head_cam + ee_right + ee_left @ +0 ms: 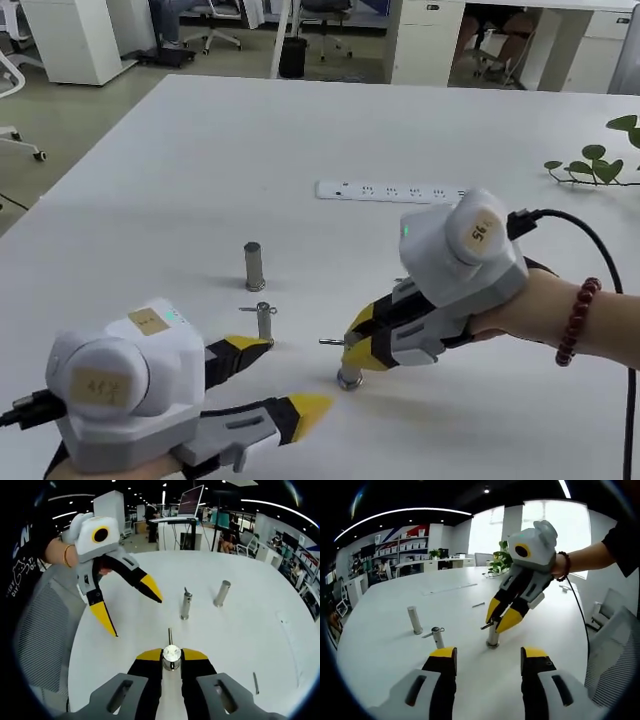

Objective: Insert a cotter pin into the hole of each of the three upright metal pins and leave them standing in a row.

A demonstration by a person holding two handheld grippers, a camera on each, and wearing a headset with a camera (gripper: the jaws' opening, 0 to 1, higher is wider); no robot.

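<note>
Three metal pins stand upright on the white table. The far pin is bare. The middle pin has a cotter pin through its top. My right gripper is at the head of the near pin, shut on a cotter pin whose tip sticks out past the pin's far side. My left gripper hovers open just left of the near pin, holding nothing.
A white power strip lies across the table behind the pins. A green plant reaches in at the right edge. One loose cotter pin lies on the table. Chairs and cabinets stand beyond the far table edge.
</note>
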